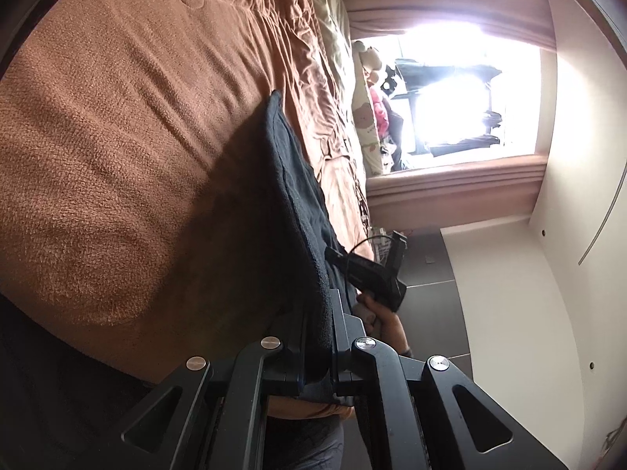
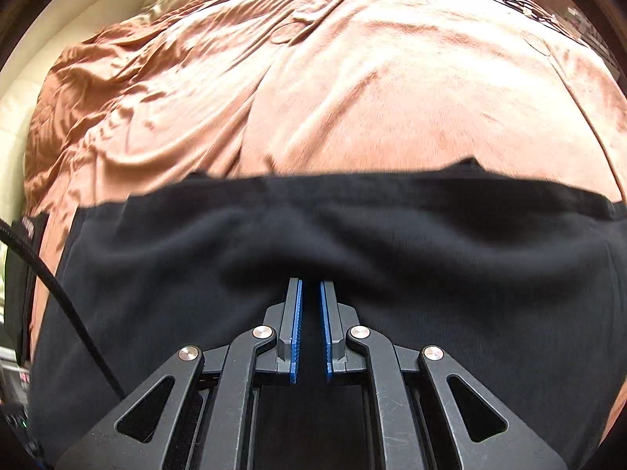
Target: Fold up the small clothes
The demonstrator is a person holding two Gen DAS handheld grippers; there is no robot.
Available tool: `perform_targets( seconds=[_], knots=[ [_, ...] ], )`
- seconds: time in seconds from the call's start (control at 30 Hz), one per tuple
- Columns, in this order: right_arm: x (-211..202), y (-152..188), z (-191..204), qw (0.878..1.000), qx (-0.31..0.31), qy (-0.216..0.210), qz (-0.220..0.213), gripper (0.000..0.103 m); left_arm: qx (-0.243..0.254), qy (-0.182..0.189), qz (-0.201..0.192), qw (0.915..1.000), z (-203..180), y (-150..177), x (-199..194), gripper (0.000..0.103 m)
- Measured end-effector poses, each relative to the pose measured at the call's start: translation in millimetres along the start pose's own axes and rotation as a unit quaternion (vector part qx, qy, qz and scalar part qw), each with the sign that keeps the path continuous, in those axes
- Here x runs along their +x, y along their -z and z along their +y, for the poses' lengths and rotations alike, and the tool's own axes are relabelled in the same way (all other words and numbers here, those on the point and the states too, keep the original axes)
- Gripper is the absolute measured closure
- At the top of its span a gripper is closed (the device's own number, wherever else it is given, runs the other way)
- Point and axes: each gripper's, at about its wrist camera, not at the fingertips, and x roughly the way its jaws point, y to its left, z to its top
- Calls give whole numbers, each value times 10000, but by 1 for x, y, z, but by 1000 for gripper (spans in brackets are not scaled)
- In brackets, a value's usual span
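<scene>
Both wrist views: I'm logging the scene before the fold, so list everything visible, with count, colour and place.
black garment: one, black, lifted over the bed, pinched by both grippers
blanket: one, brown, covering the bed
pillow: one, pale with a bear print, at the bed's far end
curtains: pinkish-brown, framing the bright window
floor: dark tiles, beside the bed
left gripper: black, shut on the garment's edge
right gripper: black, blue-padded fingers shut on the garment
hand: one, holding the right gripper's handle
</scene>
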Motion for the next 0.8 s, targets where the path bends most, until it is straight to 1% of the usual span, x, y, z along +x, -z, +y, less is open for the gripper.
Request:
perform_targets(
  seconds=[0.07,0.2,0.27,0.33,0.4,0.6,0.7,0.73,0.8],
  knots=[
    [3,-9,-1,10000,73,-35,-9,97,-32,13,16,10000,1,0,0,95],
    [6,-20,4,9999,-88,-5,-60,97,-112,84,27,9999,6,1,-3,95],
    [2,-17,8,9999,-139,-93,-22,96,-112,203,23,9997,4,2,-3,95],
    [-7,-11,7,9994,-199,-284,-26,96,-161,461,36,9988,0,2,-1,95],
    [-15,0,10,9987,-318,-392,-23,96,-282,825,70,9962,-4,2,3,95],
    [-28,37,14,9968,-474,-607,190,96,-225,1245,162,9918,-25,0,12,95],
    [-32,63,13,9961,-490,-623,380,96,-135,1285,195,9914,-39,-4,17,95],
    [-34,65,13,9960,-484,-628,418,96,-101,1315,212,9910,-44,-5,18,95],
    [-38,81,11,9952,-516,-716,425,96,-2,1343,243,9906,-54,-7,21,95]
  ],
)
